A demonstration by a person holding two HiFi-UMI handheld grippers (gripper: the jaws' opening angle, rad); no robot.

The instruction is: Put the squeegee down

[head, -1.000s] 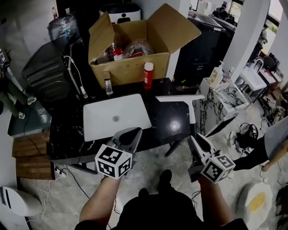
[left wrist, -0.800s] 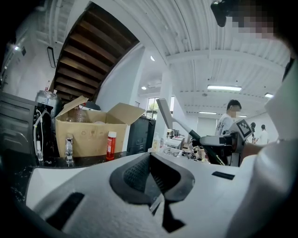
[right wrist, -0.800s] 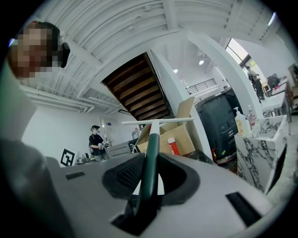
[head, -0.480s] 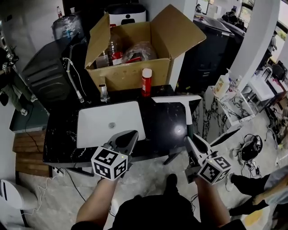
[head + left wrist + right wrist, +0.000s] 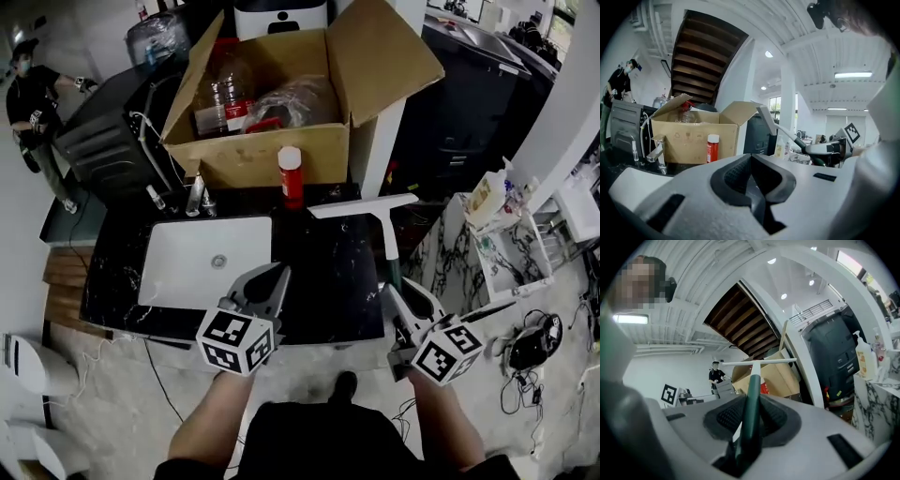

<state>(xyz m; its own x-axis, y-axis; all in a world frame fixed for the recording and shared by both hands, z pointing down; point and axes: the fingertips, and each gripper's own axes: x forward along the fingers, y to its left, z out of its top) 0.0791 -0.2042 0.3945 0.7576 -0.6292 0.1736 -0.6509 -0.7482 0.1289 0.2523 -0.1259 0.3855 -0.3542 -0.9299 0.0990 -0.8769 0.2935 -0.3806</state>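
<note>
Black stone counter spreads below and ahead of both grippers. At its far edge, well beyond the left gripper, stands a cardboard box with its flaps open. A white sink is set in the counter, ahead and to the left of that gripper, whose jaws are pressed together with nothing between them. The right gripper clamps the green handle of the squeegee; its white blade lies crosswise ahead of the jaws, above the counter. A red bottle stands in front of the box.
</note>
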